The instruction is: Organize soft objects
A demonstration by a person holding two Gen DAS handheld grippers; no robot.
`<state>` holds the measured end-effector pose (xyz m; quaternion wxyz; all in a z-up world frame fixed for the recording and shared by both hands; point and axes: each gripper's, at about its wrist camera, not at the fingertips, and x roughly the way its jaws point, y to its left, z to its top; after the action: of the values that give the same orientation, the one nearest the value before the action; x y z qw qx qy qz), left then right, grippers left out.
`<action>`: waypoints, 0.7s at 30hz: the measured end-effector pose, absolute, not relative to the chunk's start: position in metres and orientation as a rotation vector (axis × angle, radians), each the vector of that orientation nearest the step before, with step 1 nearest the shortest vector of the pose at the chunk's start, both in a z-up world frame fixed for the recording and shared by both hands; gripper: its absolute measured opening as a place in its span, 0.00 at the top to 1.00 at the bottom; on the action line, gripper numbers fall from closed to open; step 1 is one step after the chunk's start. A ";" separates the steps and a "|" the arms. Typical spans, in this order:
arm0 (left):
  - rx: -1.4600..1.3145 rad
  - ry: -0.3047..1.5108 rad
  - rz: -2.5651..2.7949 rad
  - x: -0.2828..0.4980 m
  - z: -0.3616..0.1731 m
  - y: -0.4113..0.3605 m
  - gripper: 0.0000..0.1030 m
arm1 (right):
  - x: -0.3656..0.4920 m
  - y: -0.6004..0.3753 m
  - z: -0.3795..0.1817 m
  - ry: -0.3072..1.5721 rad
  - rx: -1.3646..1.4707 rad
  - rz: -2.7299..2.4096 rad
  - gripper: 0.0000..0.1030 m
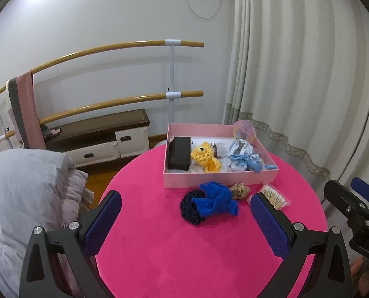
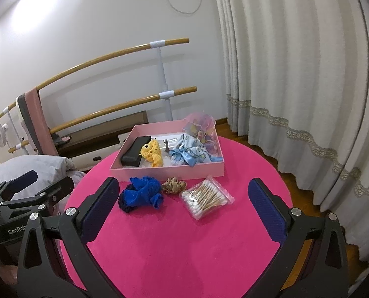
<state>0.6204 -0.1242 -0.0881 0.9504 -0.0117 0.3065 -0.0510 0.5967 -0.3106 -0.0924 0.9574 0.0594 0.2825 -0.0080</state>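
Left claw (image 1: pixel 185 221) and right claw (image 2: pixel 183 213) hover side by side, jaws spread wide, empty.

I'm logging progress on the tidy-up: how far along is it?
Done: the yellow crochet piece, light blue fabric bundle and black case lie in the pink box. In hand: nothing; left gripper and right gripper are open. Left on the table: blue knit, tan scrunchie, cotton swabs.
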 end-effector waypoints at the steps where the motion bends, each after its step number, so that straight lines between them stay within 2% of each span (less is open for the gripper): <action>1: -0.027 0.625 -0.102 0.620 -0.088 -0.123 0.00 | 0.597 -0.310 -0.093 0.577 0.119 -0.015 0.00; 21: -0.038 0.664 -0.096 0.626 -0.104 -0.115 0.00 | 0.605 -0.303 -0.107 0.628 0.098 -0.015 0.00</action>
<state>0.6261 -0.1147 -0.1041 0.9440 -0.0188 0.3259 -0.0473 0.6045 -0.3035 -0.1069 0.9499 0.0481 0.3086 -0.0076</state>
